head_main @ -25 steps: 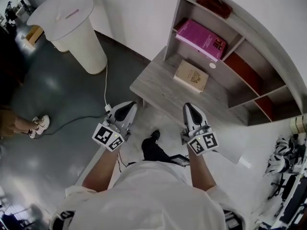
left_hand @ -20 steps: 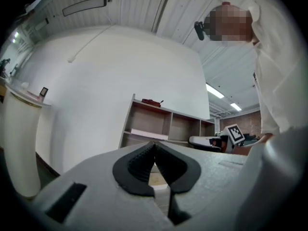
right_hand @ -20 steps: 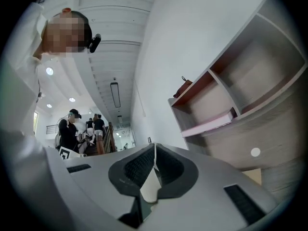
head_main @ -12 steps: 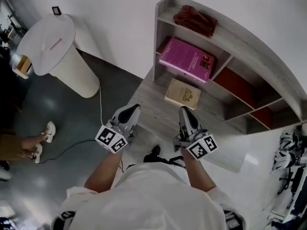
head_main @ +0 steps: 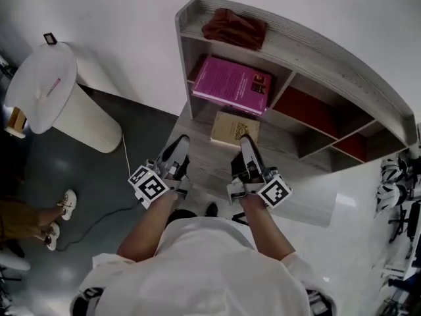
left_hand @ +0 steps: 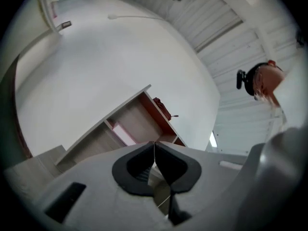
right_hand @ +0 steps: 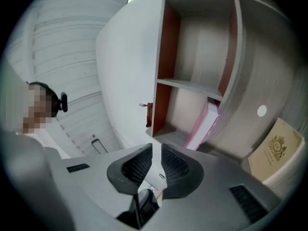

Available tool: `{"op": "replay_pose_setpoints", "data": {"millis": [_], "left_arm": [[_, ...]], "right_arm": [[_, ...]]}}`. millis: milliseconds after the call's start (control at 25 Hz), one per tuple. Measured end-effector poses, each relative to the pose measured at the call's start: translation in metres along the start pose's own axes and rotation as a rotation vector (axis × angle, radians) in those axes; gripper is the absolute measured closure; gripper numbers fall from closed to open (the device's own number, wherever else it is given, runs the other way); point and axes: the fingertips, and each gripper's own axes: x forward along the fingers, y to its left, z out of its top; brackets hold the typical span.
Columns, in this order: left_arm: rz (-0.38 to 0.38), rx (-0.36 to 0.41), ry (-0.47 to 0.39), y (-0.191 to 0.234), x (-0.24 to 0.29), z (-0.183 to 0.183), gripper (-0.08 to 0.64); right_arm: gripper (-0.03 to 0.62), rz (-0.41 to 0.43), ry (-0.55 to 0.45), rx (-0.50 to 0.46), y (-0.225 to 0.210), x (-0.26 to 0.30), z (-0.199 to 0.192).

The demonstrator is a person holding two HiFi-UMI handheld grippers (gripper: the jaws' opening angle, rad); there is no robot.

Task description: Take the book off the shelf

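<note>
Ahead, the shelf (head_main: 342,71) stood against the white wall (head_main: 131,18), with the counter (head_main: 197,153) at its foot. The pink book (head_main: 230,84) leaned in its left compartment; a tan book (head_main: 234,129) lay flat on the counter before it. My left claw (head_main: 180,142) and right claw (head_main: 246,141) hovered near the tan book, both pressed together and empty

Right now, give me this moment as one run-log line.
stage: pre-grasp | left hand-held gripper: shut, empty | right hand-held gripper: shut, empty | pink book: untouched, in shelf | tan book: flat on desk
</note>
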Motion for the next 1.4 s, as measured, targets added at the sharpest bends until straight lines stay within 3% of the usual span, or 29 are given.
{"op": "replay_pose_setpoints", "data": {"millis": [200, 280, 400, 680, 1000, 1200, 1400], "left_arm": [[0.005, -0.183, -0.047, 0.019, 0.018, 0.000, 0.540], [-0.012, -0.256, -0.070, 0.025, 0.027, 0.002, 0.528], [-0.031, -0.370, -0.092, 0.039, 0.042, 0.006, 0.441], [-0.040, -0.619, -0.089, 0.070, 0.069, 0.007, 0.338], [-0.010, -0.648, 0.003, 0.085, 0.104, 0.002, 0.257], [0.003, -0.667, 0.051, 0.088, 0.123, -0.007, 0.241], [0.043, -0.722, 0.041, 0.100, 0.134, -0.007, 0.241]], "right_arm": [[0.560, -0.060, -0.093, 0.069, -0.015, 0.001, 0.018], [0.510, -0.099, -0.118, 0.088, -0.025, 0.001, 0.021], [0.474, -0.170, -0.166, 0.133, -0.044, 0.001, 0.025], [0.359, -0.281, -0.288, 0.288, -0.084, 0.009, 0.022], [0.321, -0.443, -0.344, 0.306, -0.123, 0.013, 0.024], [0.319, -0.482, -0.345, 0.284, -0.137, 0.020, 0.034], [0.319, -0.502, -0.338, 0.274, -0.145, 0.028, 0.039]]}}
